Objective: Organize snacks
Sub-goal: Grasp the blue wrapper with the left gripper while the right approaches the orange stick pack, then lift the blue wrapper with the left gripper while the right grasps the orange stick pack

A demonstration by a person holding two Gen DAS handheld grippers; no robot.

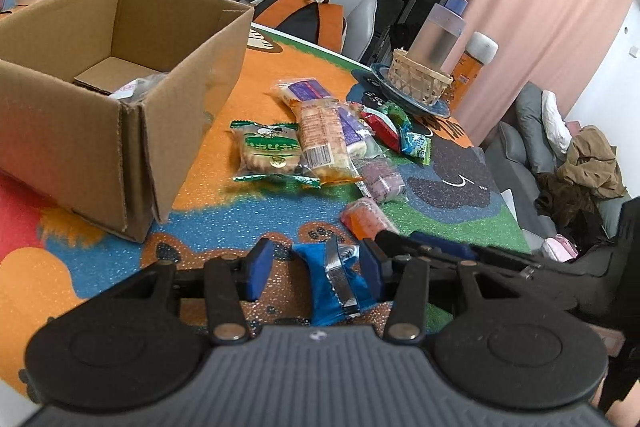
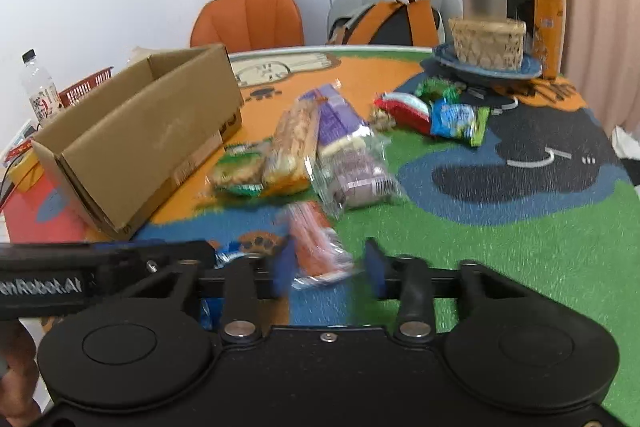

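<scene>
Although the blue packet [image 1: 334, 277] between my left gripper [image 1: 316, 267] pads is light, its foil is slick and crushable, so I would pinch across the middle, not the crimped ends; the jaws stand apart, nothing clamped. My right gripper [image 2: 326, 267] also stands apart, straddling an orange packet [image 2: 316, 247] lying on the mat [image 2: 500, 247]. Count: one box [image 1: 100, 99], one packet showing inside it; on the mat, roughly nine loose packets, the pile overlapping so I cannot fix it exactly; one basket [image 1: 420, 79], two bottles beside it
</scene>
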